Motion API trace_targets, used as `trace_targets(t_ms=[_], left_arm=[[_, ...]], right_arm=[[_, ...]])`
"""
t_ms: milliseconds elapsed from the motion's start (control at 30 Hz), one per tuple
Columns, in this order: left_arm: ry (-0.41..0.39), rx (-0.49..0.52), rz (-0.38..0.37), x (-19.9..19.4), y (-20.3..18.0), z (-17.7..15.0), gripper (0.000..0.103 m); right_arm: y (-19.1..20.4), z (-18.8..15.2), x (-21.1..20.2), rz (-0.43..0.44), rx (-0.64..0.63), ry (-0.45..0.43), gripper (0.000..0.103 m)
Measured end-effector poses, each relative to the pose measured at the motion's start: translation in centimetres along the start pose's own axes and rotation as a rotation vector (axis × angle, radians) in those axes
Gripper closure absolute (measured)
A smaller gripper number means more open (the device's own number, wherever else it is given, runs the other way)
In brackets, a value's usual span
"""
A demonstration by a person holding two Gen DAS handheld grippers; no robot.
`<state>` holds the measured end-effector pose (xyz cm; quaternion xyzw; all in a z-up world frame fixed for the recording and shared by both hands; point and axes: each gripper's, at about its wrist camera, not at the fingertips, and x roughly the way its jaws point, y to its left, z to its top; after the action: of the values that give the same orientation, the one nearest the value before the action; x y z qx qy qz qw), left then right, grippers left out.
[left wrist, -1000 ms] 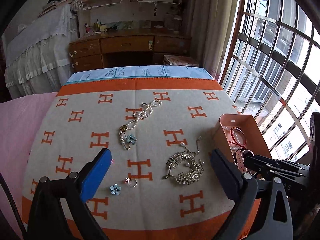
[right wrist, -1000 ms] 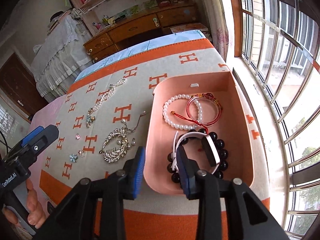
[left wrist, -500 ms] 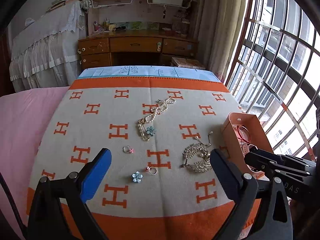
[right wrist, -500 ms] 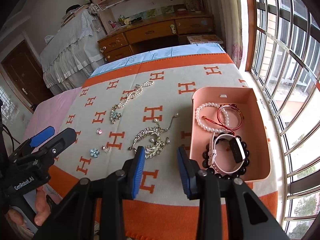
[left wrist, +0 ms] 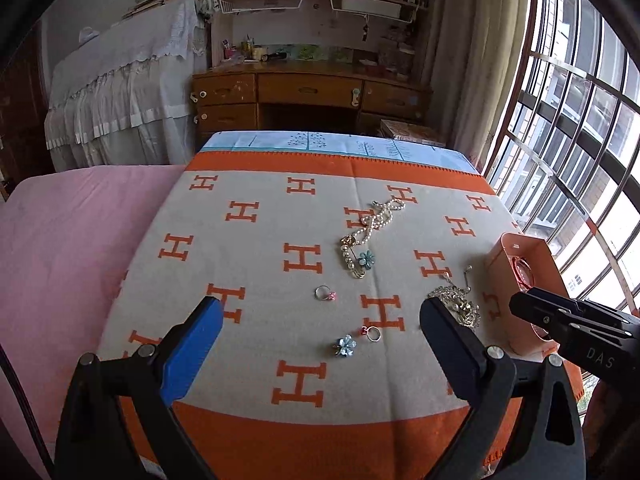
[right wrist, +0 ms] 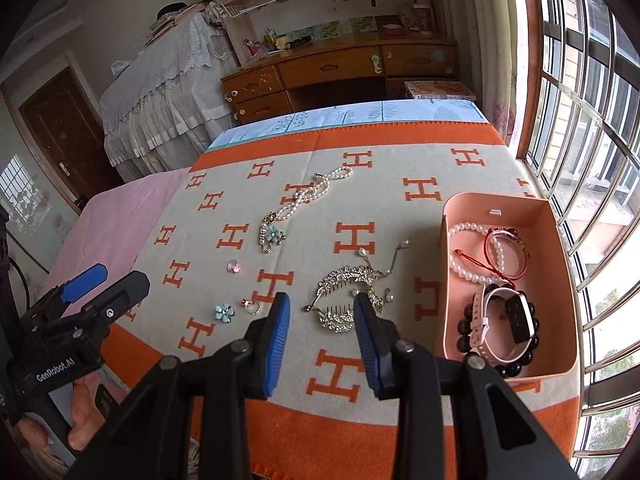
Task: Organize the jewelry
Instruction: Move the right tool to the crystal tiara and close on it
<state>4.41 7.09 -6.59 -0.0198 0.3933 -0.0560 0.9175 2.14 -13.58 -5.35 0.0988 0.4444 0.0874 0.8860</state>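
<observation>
Jewelry, chiefly the rhinestone comb point(right wrist: 347, 298), lay at twelve o'clock of the right gripper point(right wrist: 320, 322), its fingers apart and empty; dangling chains could be snagged. Left gripper point(left wrist: 320, 344) gaped wide.

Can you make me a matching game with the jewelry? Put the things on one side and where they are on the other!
Things:
1. watch
2. hair comb
3. blue flower
4. pearl necklace

Places:
A. far out on the blanket
B. in the pink box
C. just beyond the right claw
D. next to a ring

Pairs: 1-B, 2-C, 3-D, 4-A
</observation>
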Motion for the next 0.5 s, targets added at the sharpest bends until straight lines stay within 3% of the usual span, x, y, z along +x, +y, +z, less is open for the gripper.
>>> trace_targets(t_ms=[233,500], left_arm=[[0.014,-0.023,0.042,1.0,2.4,1.4,0.005],[0.131,-0.078,-0.024,6.4,3.9,3.6,0.005]], right_arm=[[0.6,1.7,0.9,0.004,-0.032,-0.010,0.069],[-0.5,5.0,3.4,0.086,-0.005,0.105,0.070]])
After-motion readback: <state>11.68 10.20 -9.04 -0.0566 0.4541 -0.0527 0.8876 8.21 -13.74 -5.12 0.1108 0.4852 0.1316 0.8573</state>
